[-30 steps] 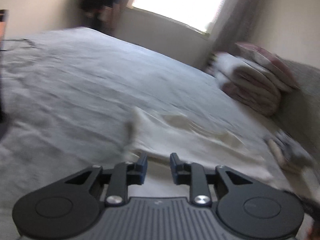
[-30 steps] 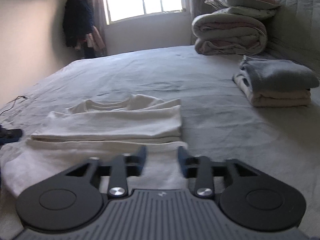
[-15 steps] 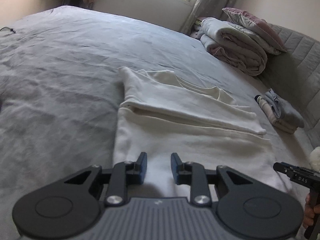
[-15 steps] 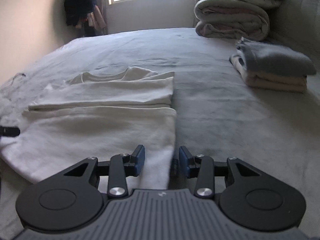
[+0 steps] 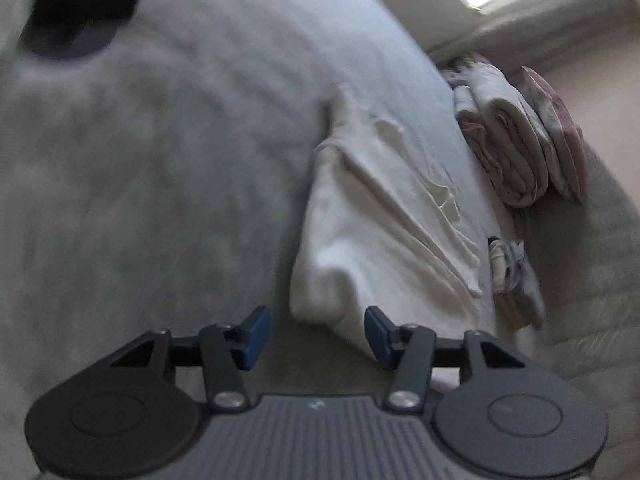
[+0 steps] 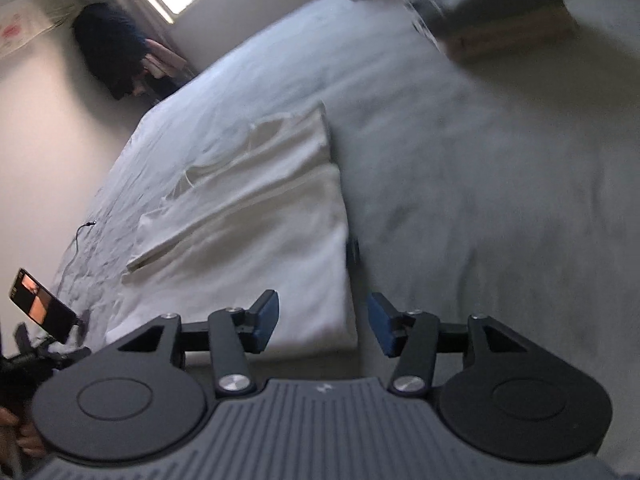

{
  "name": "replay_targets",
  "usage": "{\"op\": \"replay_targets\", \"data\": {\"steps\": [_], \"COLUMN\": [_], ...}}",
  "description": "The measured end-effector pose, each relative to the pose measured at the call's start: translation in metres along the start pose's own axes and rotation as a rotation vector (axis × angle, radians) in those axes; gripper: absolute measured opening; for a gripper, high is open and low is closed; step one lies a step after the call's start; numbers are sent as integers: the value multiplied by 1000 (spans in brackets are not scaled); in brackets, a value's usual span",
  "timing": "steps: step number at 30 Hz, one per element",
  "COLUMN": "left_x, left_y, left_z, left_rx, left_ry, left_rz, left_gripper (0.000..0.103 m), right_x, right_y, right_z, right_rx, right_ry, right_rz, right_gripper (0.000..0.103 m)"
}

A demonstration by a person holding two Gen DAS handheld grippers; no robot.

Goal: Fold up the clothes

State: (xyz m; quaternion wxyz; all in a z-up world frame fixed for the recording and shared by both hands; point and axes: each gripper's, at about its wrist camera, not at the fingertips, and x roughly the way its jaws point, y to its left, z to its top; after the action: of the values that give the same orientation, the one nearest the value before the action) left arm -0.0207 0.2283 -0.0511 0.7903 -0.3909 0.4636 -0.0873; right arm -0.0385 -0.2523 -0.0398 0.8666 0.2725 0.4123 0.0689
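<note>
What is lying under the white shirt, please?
The white shirt lies flat on the grey bed sheet, which shows all around it. Whatever is directly beneath the shirt is covered and cannot be seen.

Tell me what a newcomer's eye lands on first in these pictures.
The half-folded white shirt on the grey bed dominates both views. Each open gripper frames a near corner of it: the left gripper and the right gripper. Beyond, rolled bedding lies by the headboard.
</note>
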Motion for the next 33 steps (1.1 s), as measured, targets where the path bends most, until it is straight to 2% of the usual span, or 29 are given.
{"op": "replay_targets", "data": {"steps": [5,8,11,14,15,18,20,21,22,25,27,31,33], "left_x": [10,18,26,33,36,43,42,39,35,17,8,25,24], "left_y": [27,37,37,34,33,32,26,22,17,-1,-8,-3,-4], "left_z": [-6,-12,-21,-27,-29,-34,-34,-34,-34,-32,-29,-25,-24], "left_rx": [-239,-369,-451,-497,-511,-559,-549,-530,-500,-382,-322,-303,-312], "left_ry": [29,0,-30,-58,-64,-85,-109,-123,-142,-220,-242,-160,-160], "left_rz": [-90,-128,-164,-171,-170,-167,-162,-150,-132,-80,-48,55,56], "left_gripper": [51,50,49,37,26,15,12,10,8,7,7,8,10], "right_x": [3,6,12,17,18,19,20,21,22,14,7,11,11], "right_y": [-9,-17,-25,-32,-34,-39,-42,-43,-44,-43,-38,-35,-35], "right_z": [-7,-9,-10,-11,-12,-12,-12,-11,-10,-7,-3,-5,-6], "right_rx": [134,229,325,413,440,506,530,533,535,538,496,448,452], "right_ry": [64,72,69,60,55,31,16,11,12,3,-8,33,35], "right_rz": [70,112,141,160,166,189,189,182,176,158,144,101,103], "right_gripper": [54,54,54,54,54,51,37,21,19,16,15,16,19]}}
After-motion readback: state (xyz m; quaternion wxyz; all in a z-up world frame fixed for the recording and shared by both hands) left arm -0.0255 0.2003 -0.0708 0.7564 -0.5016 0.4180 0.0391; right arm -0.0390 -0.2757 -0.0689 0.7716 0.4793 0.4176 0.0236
